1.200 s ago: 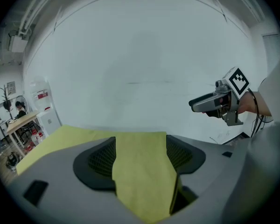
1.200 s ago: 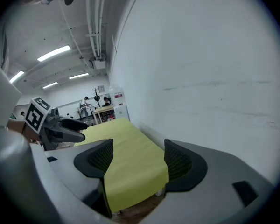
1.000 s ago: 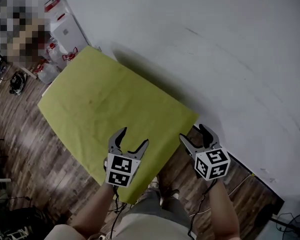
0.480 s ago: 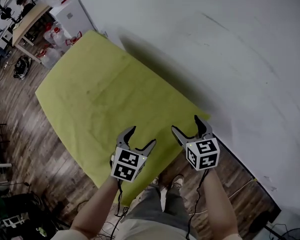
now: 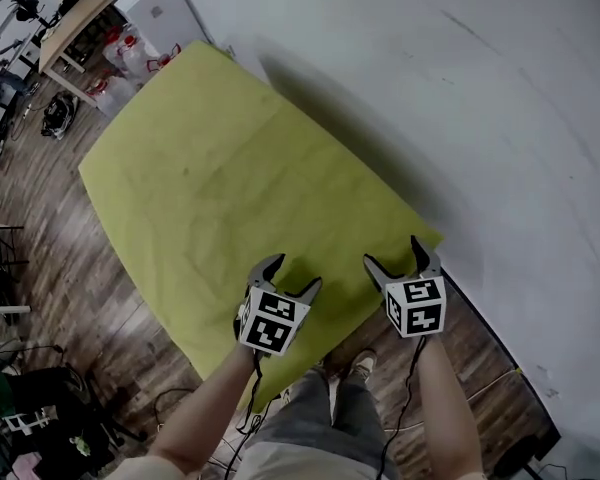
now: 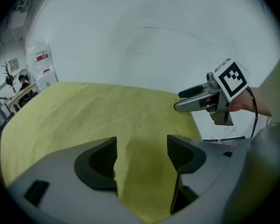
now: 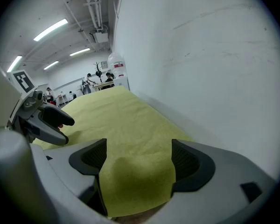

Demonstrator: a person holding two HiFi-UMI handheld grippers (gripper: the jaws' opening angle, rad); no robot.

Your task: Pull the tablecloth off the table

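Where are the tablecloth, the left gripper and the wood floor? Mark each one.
tablecloth (image 5: pixel 230 188): head view, middle of its flat top.
left gripper (image 5: pixel 295 272): head view, midway between its fingertips.
wood floor (image 5: pixel 80 298): head view, bare boards left of the tablecloth.

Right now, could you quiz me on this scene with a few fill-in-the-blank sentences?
1. The yellow-green tablecloth lies beside a white ___.
2. The floor is made of ___.
3. The left gripper holds its fingers ___ over the tablecloth's near edge.
Missing words: wall; wood; open.
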